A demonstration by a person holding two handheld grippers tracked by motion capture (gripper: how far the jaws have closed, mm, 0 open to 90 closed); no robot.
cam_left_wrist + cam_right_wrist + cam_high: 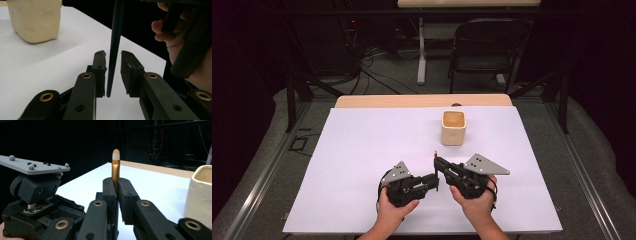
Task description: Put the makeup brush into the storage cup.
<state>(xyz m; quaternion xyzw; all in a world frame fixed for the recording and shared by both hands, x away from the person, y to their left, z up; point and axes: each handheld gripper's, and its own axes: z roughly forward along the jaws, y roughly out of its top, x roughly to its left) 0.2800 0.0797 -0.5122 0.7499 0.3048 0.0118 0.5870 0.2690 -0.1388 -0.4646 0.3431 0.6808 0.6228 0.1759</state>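
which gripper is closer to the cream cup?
Right. The right gripper sits just in front of the cream cup, below and slightly left of it in the high view, clamping a pen. The left gripper is further back toward the person.

Lab – black-curtained rig, cables (pixel 377 75) on floor, folding chair (pixel 487 47)

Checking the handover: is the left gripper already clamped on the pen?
Not yet. In the left gripper view a gap shows between the left gripper pads and the pen's dark end; the right gripper holds it upright.
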